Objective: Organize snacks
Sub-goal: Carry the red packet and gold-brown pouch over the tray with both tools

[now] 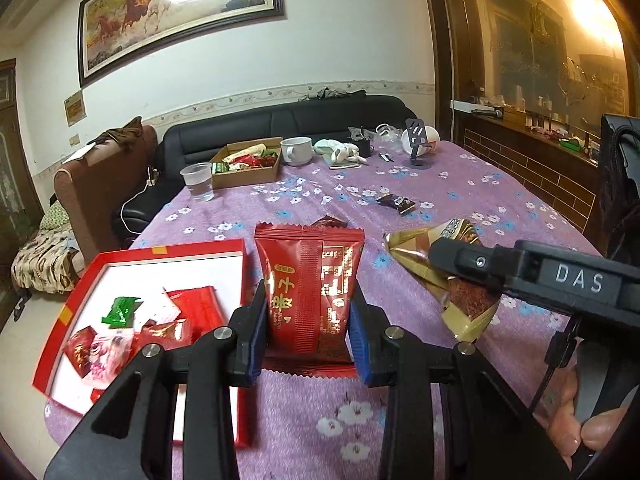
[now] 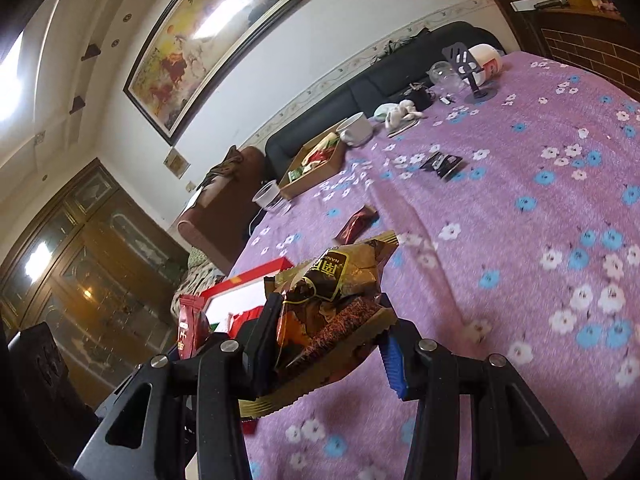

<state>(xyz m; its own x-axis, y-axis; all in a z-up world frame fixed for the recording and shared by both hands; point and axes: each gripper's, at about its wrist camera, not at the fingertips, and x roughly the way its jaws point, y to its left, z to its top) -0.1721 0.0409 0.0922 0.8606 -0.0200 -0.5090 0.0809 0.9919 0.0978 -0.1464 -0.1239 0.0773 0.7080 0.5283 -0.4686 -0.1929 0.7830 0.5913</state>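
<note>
Red box (image 1: pixel 236 256) part-filled; left gripper (image 1: pixel 308 344) grasps red packet (image 1: pixel 310 284), right gripper (image 2: pixel 324 344) grasps gold packet (image 2: pixel 340 280); two packets (image 1: pixel 396 203) remain loose.

A red snack packet (image 1: pixel 310 292) with gold print; a gold-and-brown packet (image 2: pixel 336 300). The desk's cloth (image 1: pixel 460 184) is purple, scattered with white and blue flowers. Beside the red packet, a red box (image 1: pixel 100 264) with a white inside.
</note>
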